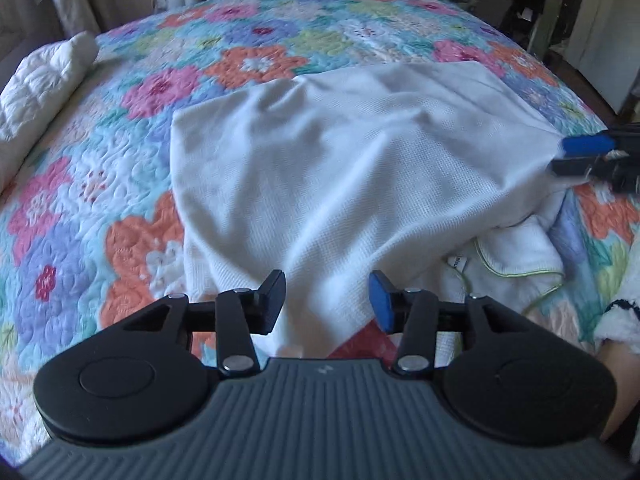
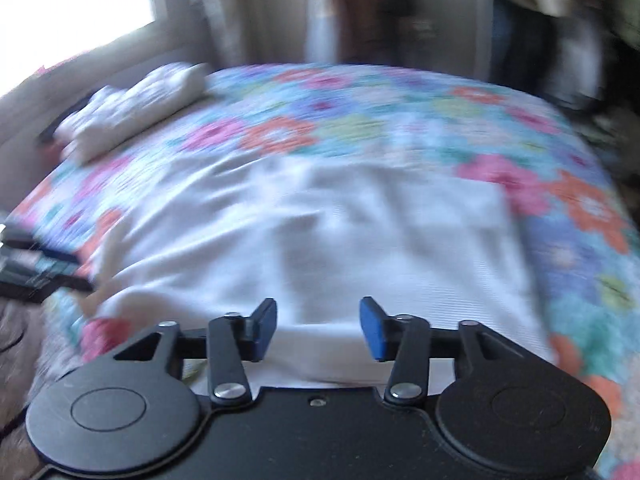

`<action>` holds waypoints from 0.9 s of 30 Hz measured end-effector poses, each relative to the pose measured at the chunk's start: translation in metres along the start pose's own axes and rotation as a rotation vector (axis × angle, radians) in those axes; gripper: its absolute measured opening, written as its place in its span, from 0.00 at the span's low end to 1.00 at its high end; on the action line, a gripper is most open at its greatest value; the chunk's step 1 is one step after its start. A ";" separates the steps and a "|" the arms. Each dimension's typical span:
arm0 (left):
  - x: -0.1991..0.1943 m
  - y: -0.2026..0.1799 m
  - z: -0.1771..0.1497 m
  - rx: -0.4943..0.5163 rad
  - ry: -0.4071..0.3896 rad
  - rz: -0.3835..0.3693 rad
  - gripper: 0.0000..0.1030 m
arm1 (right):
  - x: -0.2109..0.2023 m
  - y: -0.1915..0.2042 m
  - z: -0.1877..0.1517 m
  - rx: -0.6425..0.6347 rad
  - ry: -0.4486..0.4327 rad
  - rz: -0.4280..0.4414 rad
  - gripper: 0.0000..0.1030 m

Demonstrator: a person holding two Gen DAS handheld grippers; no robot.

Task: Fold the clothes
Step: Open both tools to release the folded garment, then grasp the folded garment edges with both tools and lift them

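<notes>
A white waffle-weave cloth (image 1: 320, 152) lies spread and rumpled on the flowered quilt (image 1: 120, 128). My left gripper (image 1: 326, 300) is open just above its near edge, nothing between the fingers. My right gripper (image 2: 318, 328) is open over the cloth's (image 2: 320, 240) near edge in the blurred right wrist view. It also shows at the right edge of the left wrist view (image 1: 576, 156), at the cloth's right corner; whether it touches the cloth there I cannot tell. The left gripper (image 2: 60, 268) shows at the left edge of the right wrist view.
A white towel with green trim (image 1: 516, 256) lies bunched under the cloth's right side. A white quilted pillow (image 1: 44, 76) sits at the far left of the bed (image 2: 132, 108). Hanging clothes and dark furniture stand beyond the bed. Something red (image 1: 360, 344) shows under the cloth's near edge.
</notes>
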State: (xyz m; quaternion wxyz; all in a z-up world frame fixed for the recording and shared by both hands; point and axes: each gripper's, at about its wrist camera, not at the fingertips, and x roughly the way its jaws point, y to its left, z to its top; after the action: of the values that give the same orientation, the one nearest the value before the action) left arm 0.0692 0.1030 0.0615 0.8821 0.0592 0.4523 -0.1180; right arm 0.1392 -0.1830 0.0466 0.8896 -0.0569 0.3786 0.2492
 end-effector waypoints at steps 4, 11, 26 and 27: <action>0.021 -0.011 0.014 0.068 0.025 -0.097 0.57 | 0.029 0.063 -0.005 -0.326 0.043 0.055 0.59; 0.056 0.002 0.027 -0.015 0.037 -0.197 0.57 | 0.085 0.100 -0.016 -0.697 0.128 -0.087 0.39; 0.080 -0.044 0.018 0.241 -0.102 0.020 0.16 | 0.072 -0.003 0.034 0.183 0.057 0.266 0.12; 0.081 -0.037 0.021 0.201 -0.101 0.008 0.16 | 0.073 -0.006 0.032 0.209 0.058 0.268 0.12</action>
State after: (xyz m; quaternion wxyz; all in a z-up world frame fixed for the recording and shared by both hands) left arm 0.1215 0.0503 0.0083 0.8938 0.1431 0.3930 -0.1619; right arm 0.2058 -0.1492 0.0173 0.8381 0.0798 0.4321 0.3232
